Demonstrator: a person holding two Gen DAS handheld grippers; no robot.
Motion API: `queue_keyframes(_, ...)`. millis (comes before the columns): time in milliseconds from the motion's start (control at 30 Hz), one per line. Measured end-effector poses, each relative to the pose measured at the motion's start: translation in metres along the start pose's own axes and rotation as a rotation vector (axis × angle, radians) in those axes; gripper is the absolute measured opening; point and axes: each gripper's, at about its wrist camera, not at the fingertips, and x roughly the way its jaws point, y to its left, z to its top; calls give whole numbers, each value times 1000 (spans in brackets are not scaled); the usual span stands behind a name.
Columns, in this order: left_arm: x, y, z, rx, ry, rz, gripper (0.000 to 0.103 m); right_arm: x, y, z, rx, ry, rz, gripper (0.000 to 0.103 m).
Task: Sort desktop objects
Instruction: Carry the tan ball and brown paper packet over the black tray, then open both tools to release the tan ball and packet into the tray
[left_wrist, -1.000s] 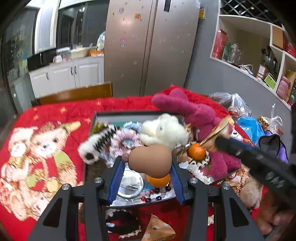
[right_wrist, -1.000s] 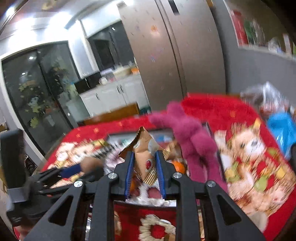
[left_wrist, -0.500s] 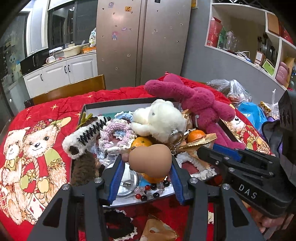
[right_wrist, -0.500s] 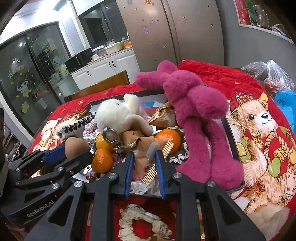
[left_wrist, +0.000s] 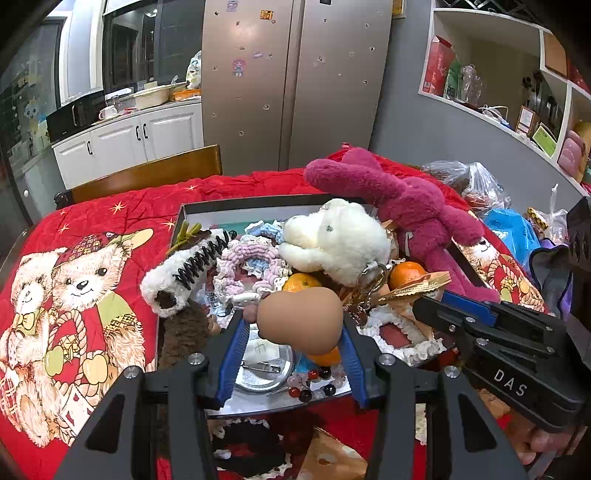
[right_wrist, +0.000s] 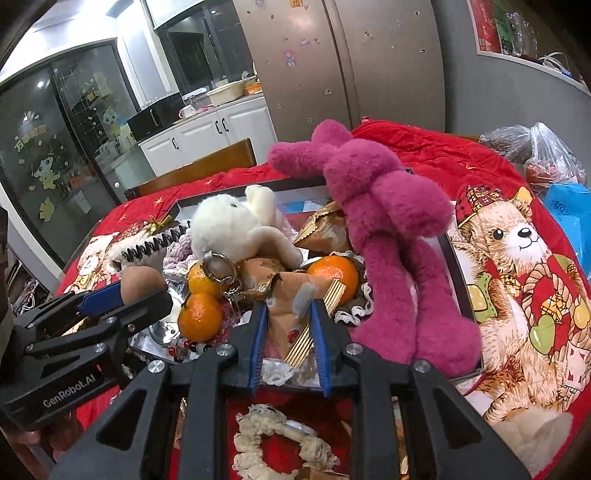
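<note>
My left gripper (left_wrist: 291, 325) is shut on a tan egg-shaped makeup sponge (left_wrist: 299, 317) and holds it over the near edge of the dark tray (left_wrist: 236, 205). It also shows in the right wrist view (right_wrist: 142, 282). My right gripper (right_wrist: 288, 314) is shut on a brown and gold snack packet (right_wrist: 295, 314), low over the tray's near right part; the packet shows in the left wrist view (left_wrist: 413, 286). The tray holds a white plush bear (left_wrist: 336, 240), a magenta plush rabbit (right_wrist: 380, 221), tangerines (right_wrist: 334, 273), crocheted scrunchies (left_wrist: 247, 262) and a hair claw (left_wrist: 199, 258).
The tray sits on a red teddy-bear quilt (left_wrist: 74, 295). Near me lie a cream lace scrunchie (right_wrist: 280, 439), a black scrunchie (left_wrist: 251, 450) and another packet (left_wrist: 332, 461). Plastic bags (right_wrist: 539, 155) lie at the right. A wooden chair back (left_wrist: 147, 177) stands behind.
My right gripper has come down from above the tray with the packet and now holds it low among the tangerines. The left gripper has held the sponge nearly still.
</note>
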Motion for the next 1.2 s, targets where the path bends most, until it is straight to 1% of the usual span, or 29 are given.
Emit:
queue_keyframes(67, 1, 0, 0, -1, 2, -3, 49, -1, 4, 0, -23, -8, -27, 24)
queue_keyframes(233, 4, 0, -1, 2, 15, 5, 49, 0, 8, -2, -39, -9, -28, 24)
queue_keyframes(433, 5, 0, -2, 4, 22, 1, 49, 0, 13, -3, -70, -18, -64, 24)
queue_keyframes(500, 6, -1, -2, 8, 26, 8, 49, 0, 13, -3, -74, -18, -63, 24)
queue_keyframes(567, 7, -2, -3, 19, 29, 32, 49, -1, 13, -3, -77, -20, -66, 24)
queue_keyframes(600, 8, -3, -3, 22, 31, 45, 50, -2, 12, -2, -73, -21, -62, 24)
queue_keyframes(667, 7, -3, -2, 14, 31, 44, 59, -5, 8, 0, -44, -26, -28, 25)
queue_keyframes(700, 6, -2, -1, 10, 28, 48, 71, -7, 6, 1, -31, -30, -10, 27)
queue_keyframes(733, 3, -2, -1, 9, 20, 49, 76, -9, 4, 2, -20, -33, 0, 30)
queue_keyframes(767, -1, -3, 0, 13, -3, 48, 76, -11, 2, 4, -7, -39, 12, 42)
queue_keyframes(800, -4, -3, 1, 18, -20, 53, 79, -14, 0, 5, 2, -43, 23, 50)
queue_keyframes(833, -8, -5, 1, 29, -40, 61, 83, -15, -1, 6, 12, -46, 32, 52)
queue_keyframes(867, -11, -5, 2, 43, -55, 60, 84, -18, -3, 7, 22, -51, 44, 56)
queue_keyframes(900, -12, -6, 2, 49, -62, 60, 84, -21, -4, 8, 30, -60, 54, 63)
queue_keyframes(933, -14, -7, 2, 57, -66, 59, 84, -24, -4, 10, 32, -69, 60, 65)
queue_keyframes(967, -14, -8, 2, 61, -61, 48, 84, -26, -4, 11, 31, -75, 64, 71)
queue_keyframes(1033, -9, -7, 3, 48, -14, 39, 85, -31, -3, 13, 23, -86, 68, 79)
queue_keyframes(1067, -5, -7, 3, 43, 17, 14, 85, -33, -3, 14, 20, -90, 69, 81)
queue_keyframes(1100, -4, -6, 2, 34, 10, 0, 85, -35, -1, 14, 12, -97, 70, 84)
queue_keyframes(1133, -4, -6, 2, 29, -2, 6, 87, -37, 0, 14, 5, -102, 70, 85)
queue_keyframes(1167, -4, -6, 2, 31, -11, 20, 92, -38, 2, 15, -3, -103, 71, 86)
queue_keyframes(1200, -5, -7, 1, 40, -15, 22, 102, -39, 3, 15, -13, -104, 70, 87)
